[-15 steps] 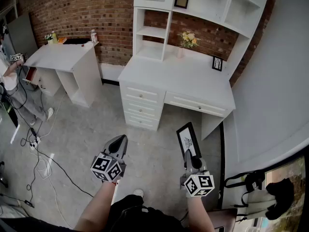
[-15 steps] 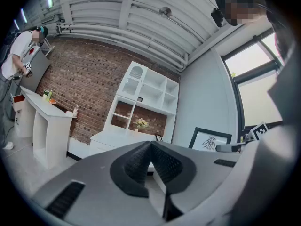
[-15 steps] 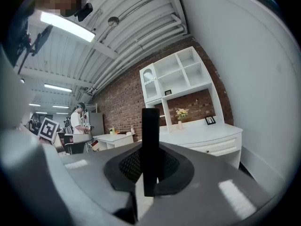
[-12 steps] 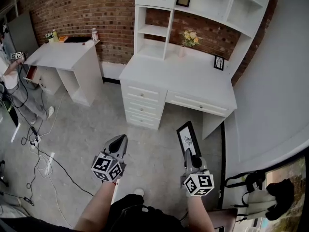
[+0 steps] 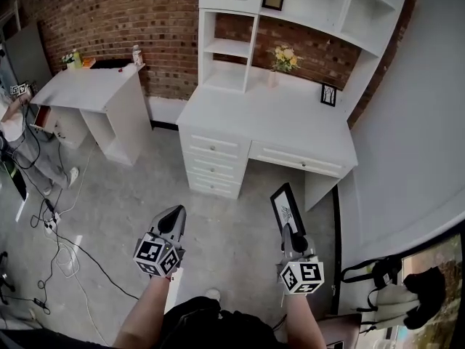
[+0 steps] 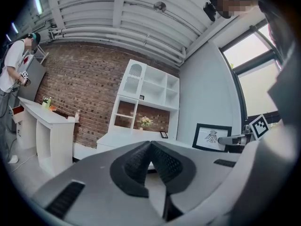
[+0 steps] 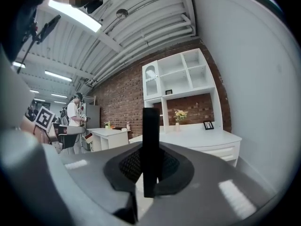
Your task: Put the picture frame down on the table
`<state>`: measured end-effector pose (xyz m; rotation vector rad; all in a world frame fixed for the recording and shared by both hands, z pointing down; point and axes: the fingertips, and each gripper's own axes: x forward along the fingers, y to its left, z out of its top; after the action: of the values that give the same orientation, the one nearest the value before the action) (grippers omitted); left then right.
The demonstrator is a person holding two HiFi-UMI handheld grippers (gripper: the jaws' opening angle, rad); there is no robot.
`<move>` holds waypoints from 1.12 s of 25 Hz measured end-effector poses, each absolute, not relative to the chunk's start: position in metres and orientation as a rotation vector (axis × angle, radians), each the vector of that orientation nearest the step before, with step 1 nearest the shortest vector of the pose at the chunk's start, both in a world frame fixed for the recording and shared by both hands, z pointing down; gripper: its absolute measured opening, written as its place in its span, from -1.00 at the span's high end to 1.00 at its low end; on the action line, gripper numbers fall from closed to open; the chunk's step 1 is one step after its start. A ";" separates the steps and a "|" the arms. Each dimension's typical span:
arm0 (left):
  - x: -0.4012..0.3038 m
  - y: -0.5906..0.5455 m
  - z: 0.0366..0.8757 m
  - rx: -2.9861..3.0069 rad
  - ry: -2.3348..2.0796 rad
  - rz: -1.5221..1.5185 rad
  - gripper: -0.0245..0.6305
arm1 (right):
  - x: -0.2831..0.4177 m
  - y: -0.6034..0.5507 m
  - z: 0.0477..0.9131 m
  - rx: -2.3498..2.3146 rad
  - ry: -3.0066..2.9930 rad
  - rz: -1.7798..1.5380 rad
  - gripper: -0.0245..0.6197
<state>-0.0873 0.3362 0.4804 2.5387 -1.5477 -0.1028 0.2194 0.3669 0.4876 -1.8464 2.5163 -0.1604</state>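
Note:
My right gripper (image 5: 291, 233) is shut on a black picture frame (image 5: 284, 208) with a white print, held upright above the floor in front of the white desk (image 5: 283, 126). Seen edge-on in the right gripper view, the picture frame (image 7: 150, 149) stands as a dark bar between the pads. My left gripper (image 5: 173, 219) hangs over the floor to the left, shut with nothing between its jaws. The left gripper view shows the picture frame (image 6: 211, 137) off to the right, with the desk (image 6: 141, 140) beyond.
The desk carries a white shelf unit (image 5: 290, 20), a vase of flowers (image 5: 282, 59) and two small frames (image 5: 328, 94). A second white table (image 5: 87, 86) stands at the left against the brick wall. A person (image 5: 14, 122) and cables (image 5: 58, 224) are at the far left. A backpack (image 5: 392, 289) lies lower right.
Both grippers have shifted slightly down the view; the right one still grips the frame. The desk looks marginally nearer.

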 end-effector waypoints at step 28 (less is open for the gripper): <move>-0.071 0.171 0.480 2.544 -1.510 -0.097 0.94 | 0.237 0.206 0.494 -1.866 2.442 -0.233 0.85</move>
<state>-0.0711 0.1714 0.4798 2.5437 -1.5102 -0.0969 0.2374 0.2058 0.4939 -1.8656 2.4420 -0.2326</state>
